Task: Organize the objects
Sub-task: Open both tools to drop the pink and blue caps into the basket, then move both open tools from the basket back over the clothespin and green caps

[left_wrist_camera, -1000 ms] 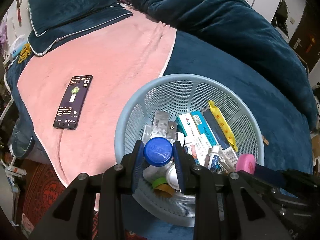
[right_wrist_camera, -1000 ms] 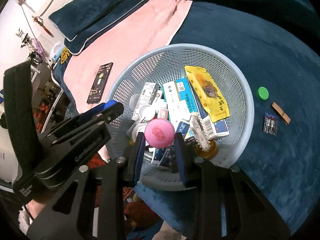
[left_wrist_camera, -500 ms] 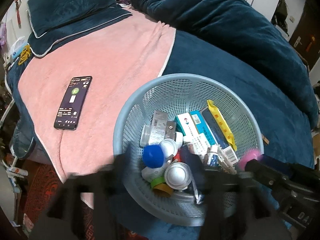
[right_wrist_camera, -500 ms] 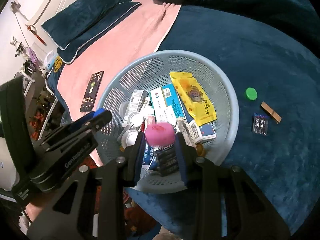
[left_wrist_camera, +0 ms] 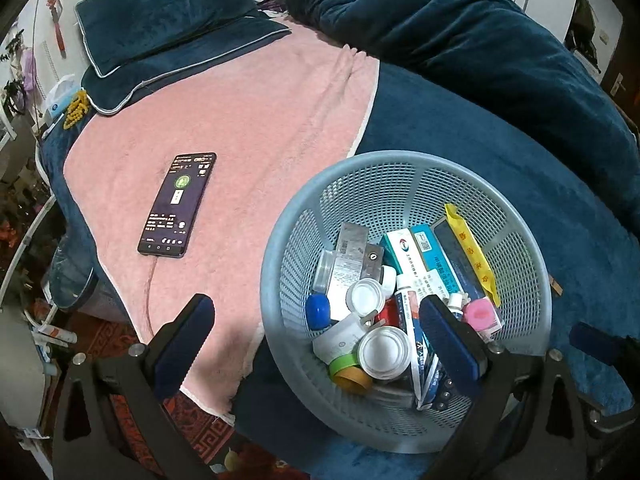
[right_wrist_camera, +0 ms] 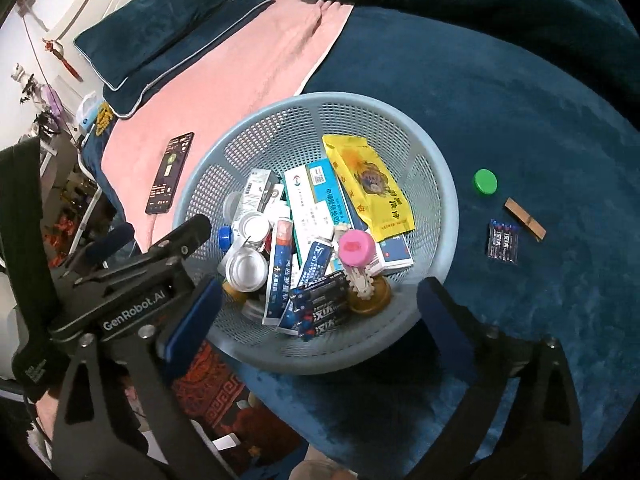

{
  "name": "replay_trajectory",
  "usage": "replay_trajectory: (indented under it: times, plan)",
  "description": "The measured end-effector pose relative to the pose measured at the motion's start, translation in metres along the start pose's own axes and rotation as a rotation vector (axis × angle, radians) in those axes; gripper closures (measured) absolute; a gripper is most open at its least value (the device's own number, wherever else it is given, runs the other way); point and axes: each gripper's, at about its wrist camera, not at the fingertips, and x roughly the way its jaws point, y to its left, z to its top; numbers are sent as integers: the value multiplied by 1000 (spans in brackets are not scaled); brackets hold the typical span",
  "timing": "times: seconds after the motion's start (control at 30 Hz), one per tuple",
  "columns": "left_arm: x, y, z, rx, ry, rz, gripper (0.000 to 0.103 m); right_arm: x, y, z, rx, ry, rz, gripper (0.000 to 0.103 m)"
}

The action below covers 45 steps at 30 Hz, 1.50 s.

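Note:
A light blue mesh basket (left_wrist_camera: 400, 156) (right_wrist_camera: 340, 98) stands on the dark blue bedcover, filled with boxes, tubes, jars and batteries. A blue-capped white bottle (left_wrist_camera: 318, 311) and a pink-capped bottle (left_wrist_camera: 480, 314) (right_wrist_camera: 354, 246) lie loose inside it. My left gripper (left_wrist_camera: 316, 302) hovers over the basket's near left side, its jaws opening wide with nothing pressed between them. My right gripper (right_wrist_camera: 320, 284) hangs over the near rim, jaws also opening, and its pads touch nothing.
A phone (left_wrist_camera: 178, 204) lies on the pink towel (left_wrist_camera: 240, 120) left of the basket. To the right, a green cap (right_wrist_camera: 485, 181), a wooden clip (right_wrist_camera: 525, 219) and a battery pack (right_wrist_camera: 503, 242) sit on the cover. Pillows (left_wrist_camera: 168, 28) and a bunched duvet (left_wrist_camera: 480, 40) lie behind.
The left gripper let go of the blue-capped bottle, then the right gripper released the pink-capped one. Both bottles dropped into the basket and both pairs of jaws spread wide.

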Motion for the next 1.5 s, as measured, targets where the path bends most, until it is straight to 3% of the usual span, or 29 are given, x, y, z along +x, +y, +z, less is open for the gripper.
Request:
replay_trajectory:
  times: [0.57, 1.5]
  plan:
    - [-2, -5, 0, 14, -1, 5, 1, -3, -4, -1, 1, -2, 0, 0]
    - [2, -44, -4, 57, 6, 1, 1, -12, -37, -5, 36, -7, -4, 0]
